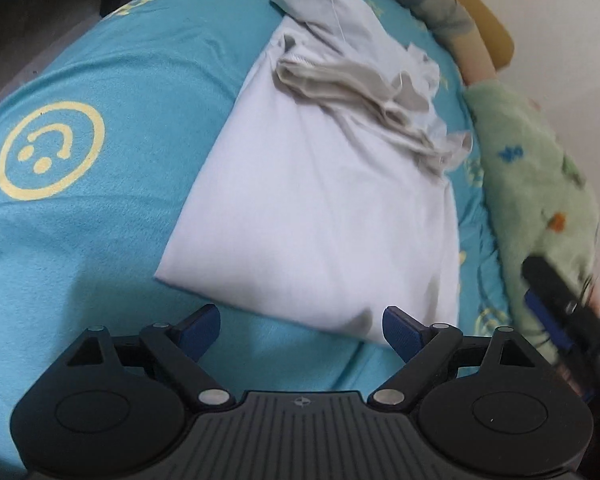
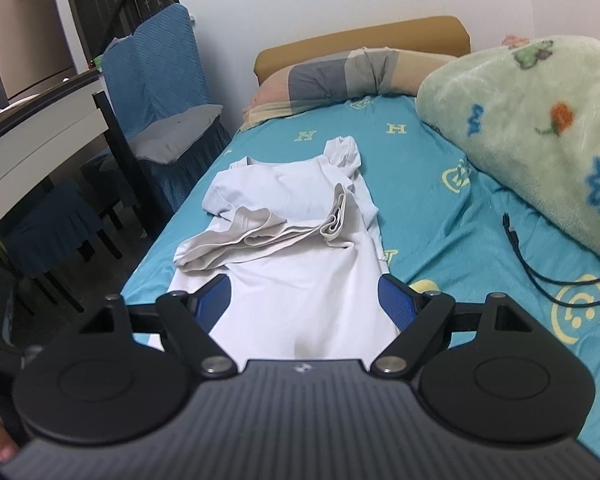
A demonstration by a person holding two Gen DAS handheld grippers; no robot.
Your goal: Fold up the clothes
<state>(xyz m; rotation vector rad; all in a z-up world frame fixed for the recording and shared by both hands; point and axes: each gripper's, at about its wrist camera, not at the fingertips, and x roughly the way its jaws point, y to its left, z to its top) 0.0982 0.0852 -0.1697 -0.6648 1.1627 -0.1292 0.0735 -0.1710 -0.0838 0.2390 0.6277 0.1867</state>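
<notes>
A black cable [image 2: 518,248] is seen only from the right gripper [image 2: 304,300]; the smiley print [image 1: 49,150] is shown big from the left gripper [image 1: 302,326]. Both fingers are spread apart over the white shirt [image 1: 320,216].

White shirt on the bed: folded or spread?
Mostly spread: the white shirt lies flat on the bed, with a bunched beige garment across it.

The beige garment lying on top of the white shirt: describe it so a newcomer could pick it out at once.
Start at the bed with the turquoise sheet. Along its middle lies a white shirt, spread flat. Across the upper part of that shirt sits the beige garment, a small bunched strip of cloth; it is darker and more crumpled than the smooth white fabric beneath it.
</notes>
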